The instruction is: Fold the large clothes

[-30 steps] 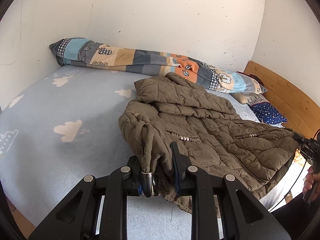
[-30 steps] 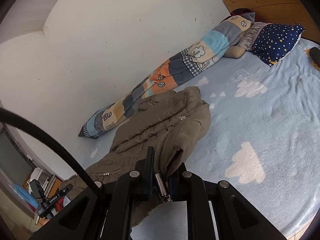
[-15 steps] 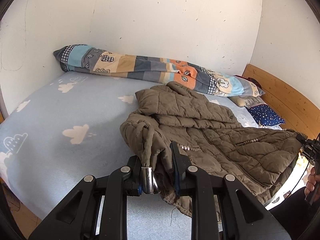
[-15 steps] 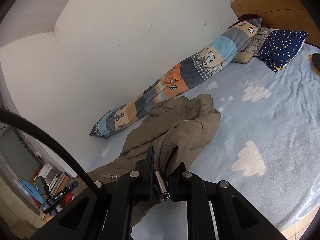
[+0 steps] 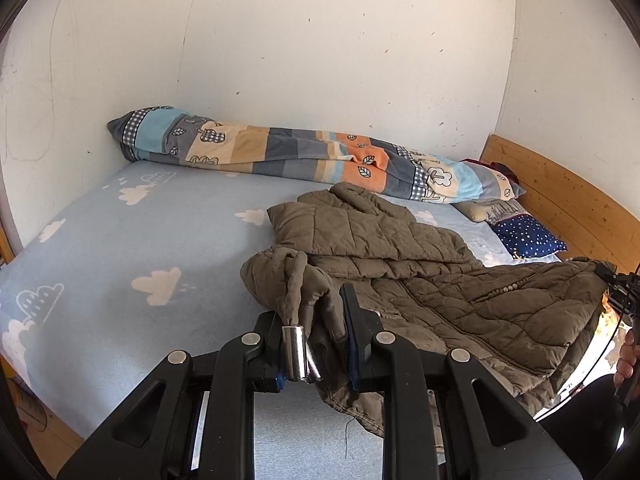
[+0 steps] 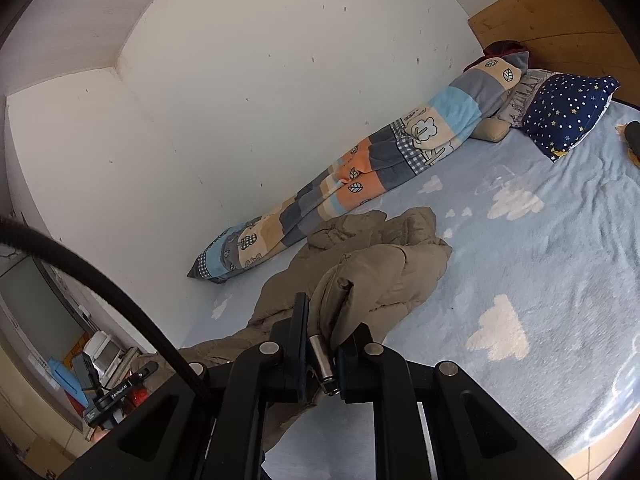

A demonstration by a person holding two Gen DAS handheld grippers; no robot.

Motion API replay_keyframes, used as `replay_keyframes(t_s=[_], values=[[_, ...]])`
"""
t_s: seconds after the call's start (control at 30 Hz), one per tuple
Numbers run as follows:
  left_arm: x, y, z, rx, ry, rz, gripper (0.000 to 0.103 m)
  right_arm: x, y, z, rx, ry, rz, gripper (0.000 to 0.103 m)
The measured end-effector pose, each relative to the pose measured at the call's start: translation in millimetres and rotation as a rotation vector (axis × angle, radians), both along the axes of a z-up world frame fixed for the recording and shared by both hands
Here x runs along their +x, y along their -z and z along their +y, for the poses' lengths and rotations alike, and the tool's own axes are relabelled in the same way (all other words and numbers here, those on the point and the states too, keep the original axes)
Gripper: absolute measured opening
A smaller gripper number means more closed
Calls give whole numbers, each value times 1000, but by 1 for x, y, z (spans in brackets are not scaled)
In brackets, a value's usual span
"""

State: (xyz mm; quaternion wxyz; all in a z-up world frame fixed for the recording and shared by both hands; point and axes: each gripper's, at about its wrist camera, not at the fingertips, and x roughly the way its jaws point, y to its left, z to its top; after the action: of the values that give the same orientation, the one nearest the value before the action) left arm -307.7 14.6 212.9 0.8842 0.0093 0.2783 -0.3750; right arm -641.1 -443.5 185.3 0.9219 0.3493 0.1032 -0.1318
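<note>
An olive quilted jacket (image 5: 420, 280) lies spread on the light blue bed, its hem held up off the mattress at both near corners. My left gripper (image 5: 314, 320) is shut on one bunched corner of the jacket, with a metal cord end hanging between the fingers. My right gripper (image 6: 326, 334) is shut on the other corner of the jacket (image 6: 372, 276); it also shows at the far right of the left wrist view (image 5: 618, 292). The jacket's collar end rests on the bed near the rolled blanket.
A rolled patchwork blanket (image 5: 304, 156) lies along the white wall. A navy star pillow (image 5: 528, 236) and a wooden headboard (image 5: 568, 196) are at the right. The bed sheet (image 5: 120, 264) has white clouds. Shelves and clutter (image 6: 80, 376) stand beyond the bed's foot.
Both grippers have risen and pulled back a little with the jacket's corners still held; the jacket's near edge has lifted and drawn toward the bed's front edge.
</note>
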Motion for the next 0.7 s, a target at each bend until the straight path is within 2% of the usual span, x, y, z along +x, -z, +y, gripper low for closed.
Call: replay_keyframes(t_s=[0.4, 0.7], values=[[6, -18, -4, -4, 8, -30, 21, 4, -27, -11, -22, 1, -22, 12], [21, -30, -11, -14, -1, -40, 21, 21, -47, -25, -42, -4, -29, 12]])
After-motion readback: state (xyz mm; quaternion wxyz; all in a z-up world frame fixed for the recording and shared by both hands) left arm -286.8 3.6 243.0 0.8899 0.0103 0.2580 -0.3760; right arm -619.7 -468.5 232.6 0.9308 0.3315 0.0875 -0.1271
